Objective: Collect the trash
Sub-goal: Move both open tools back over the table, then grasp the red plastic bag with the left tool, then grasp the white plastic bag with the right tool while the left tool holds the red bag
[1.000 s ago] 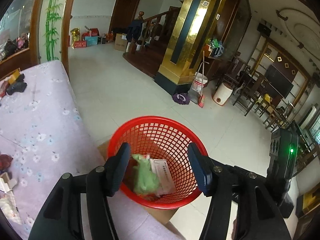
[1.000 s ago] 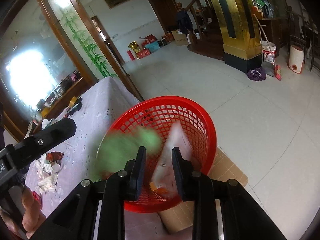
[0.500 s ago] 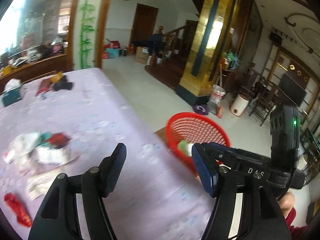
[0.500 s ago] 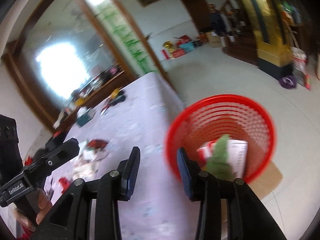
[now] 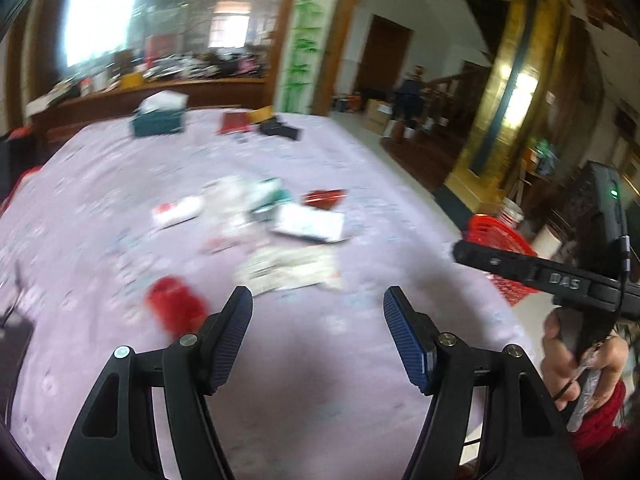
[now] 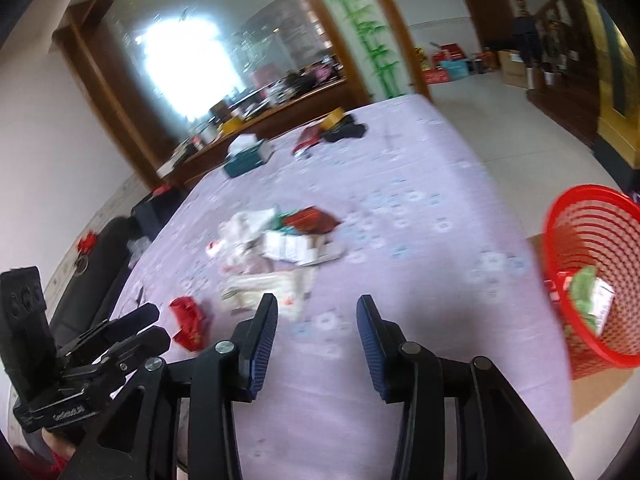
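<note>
Blur smears the trash pile (image 6: 280,248) at my twelve o'clock on the lilac tablecloth (image 5: 320,360); wrappers and paper, kinds unclear. My left claw (image 5: 318,336) gapes empty. My right claw (image 6: 316,340) has just been widening, nothing between. At three o'clock the red basket (image 6: 592,248), edge cropped, holds green and white scraps.

Pale tiled floor (image 6: 500,120) right of the tongs, glaring window (image 6: 184,68) far ahead, bamboo-painted panel (image 6: 372,40), gold pillar (image 5: 496,128) beyond, dark wooden door (image 5: 384,60)
</note>
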{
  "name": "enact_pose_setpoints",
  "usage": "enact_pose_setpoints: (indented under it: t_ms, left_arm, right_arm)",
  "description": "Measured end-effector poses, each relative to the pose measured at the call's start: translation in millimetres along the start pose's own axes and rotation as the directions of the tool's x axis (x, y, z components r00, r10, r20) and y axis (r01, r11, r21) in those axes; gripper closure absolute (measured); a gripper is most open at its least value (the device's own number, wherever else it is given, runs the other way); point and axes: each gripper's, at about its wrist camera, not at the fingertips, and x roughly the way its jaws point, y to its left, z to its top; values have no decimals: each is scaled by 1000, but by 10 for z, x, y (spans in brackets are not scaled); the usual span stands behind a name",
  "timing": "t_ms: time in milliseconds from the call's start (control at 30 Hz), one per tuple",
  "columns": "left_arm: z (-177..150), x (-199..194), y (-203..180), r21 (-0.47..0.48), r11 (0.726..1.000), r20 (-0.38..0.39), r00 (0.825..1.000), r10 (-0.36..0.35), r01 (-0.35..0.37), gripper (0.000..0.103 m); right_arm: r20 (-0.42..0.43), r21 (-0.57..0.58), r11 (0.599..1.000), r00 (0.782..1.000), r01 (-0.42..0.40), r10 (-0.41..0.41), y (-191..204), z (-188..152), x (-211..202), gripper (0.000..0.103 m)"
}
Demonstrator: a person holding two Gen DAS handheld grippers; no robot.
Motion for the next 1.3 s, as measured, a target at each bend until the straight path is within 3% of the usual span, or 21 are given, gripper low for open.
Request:
enact_pose_setpoints:
  t_ms: [167,400,667,900,1067,1300]
  left_arm:
    - [-67,29,527,-104,992,-22,997,72,-74,34]
    - [-37,353,872,-191,978,-93,993,74,-90,33]
    - [-59,859,987,-182,971,-198,973,118,-154,32]
    - [-64,998,1019,-161,971,-201,969,143,-177,33]
    - [-58,1017,999,-140,966,-203,961,186,-216,42]
    - [-71,1039,920,-83,961,-209,947,243,-265,44]
  right_arm:
    - [-53,-29,999,999,-14,13,193,-3,262,55]
    - [-108,-78,996,994,-40,31,383,99,503,55]
    - [-124,-97,994,992,-44,32,396,185,674,55]
    - [-205,-126,987,976,-99,72,436,301,967,55]
    - [-262,-204,969,962,-140,84,576,392,1218,54]
    - [-333,-224,958,938,-177,95,654,577,1622,52]
